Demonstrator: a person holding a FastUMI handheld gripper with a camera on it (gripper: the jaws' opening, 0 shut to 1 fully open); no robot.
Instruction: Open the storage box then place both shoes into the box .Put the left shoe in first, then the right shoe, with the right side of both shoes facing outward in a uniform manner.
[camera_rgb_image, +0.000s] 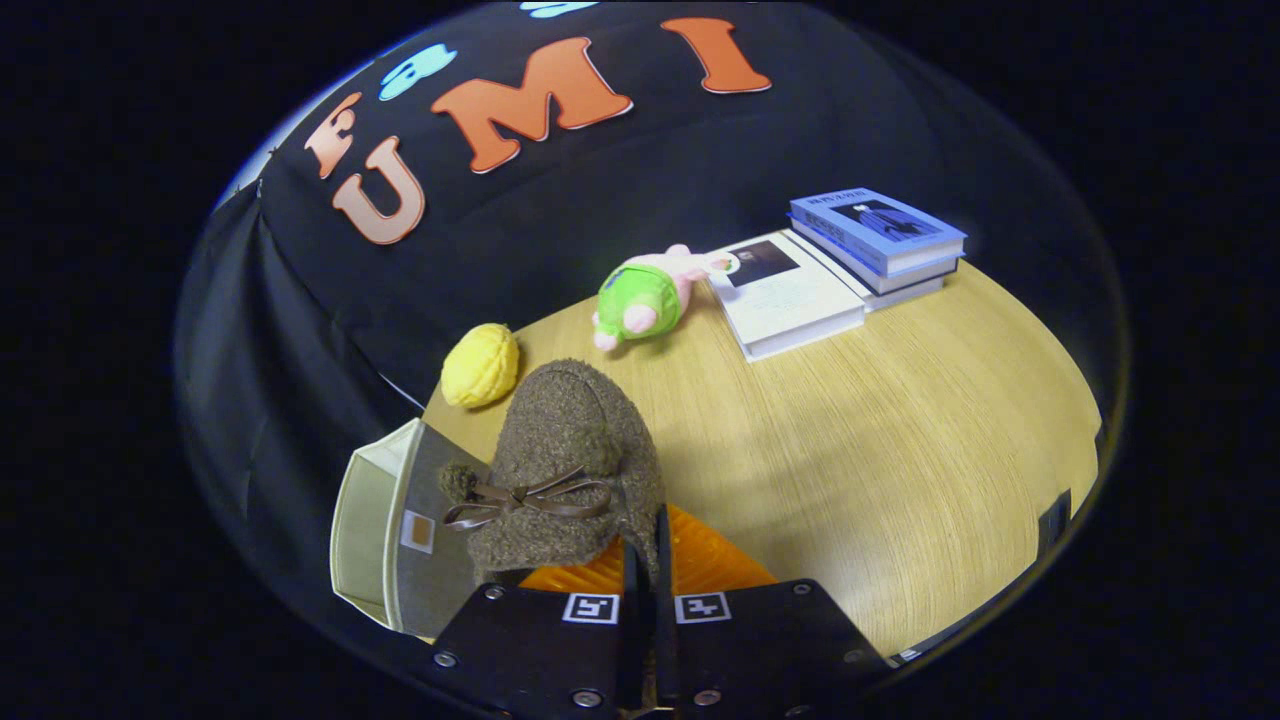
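Observation:
A brown fuzzy shoe (570, 450) with a thin brown ribbon bow hangs right in front of my fingers, its toe pointing away toward the booth wall. My gripper (648, 550) is shut on the rim of the shoe's opening, fingers nearly together with the fabric pinched between them. Below and to the left of the shoe stands the storage box (385, 530), with a beige side and a grey face bearing a small tag. The shoe hides part of the box, and I cannot tell whether the box is open.
The wooden table (900, 450) spreads out to the right of the shoe. A yellow ribbed toy (481, 365) lies just beyond the shoe. Farther back lie a green and pink plush toy (645, 295), a white book (790, 295) and stacked blue books (880, 238).

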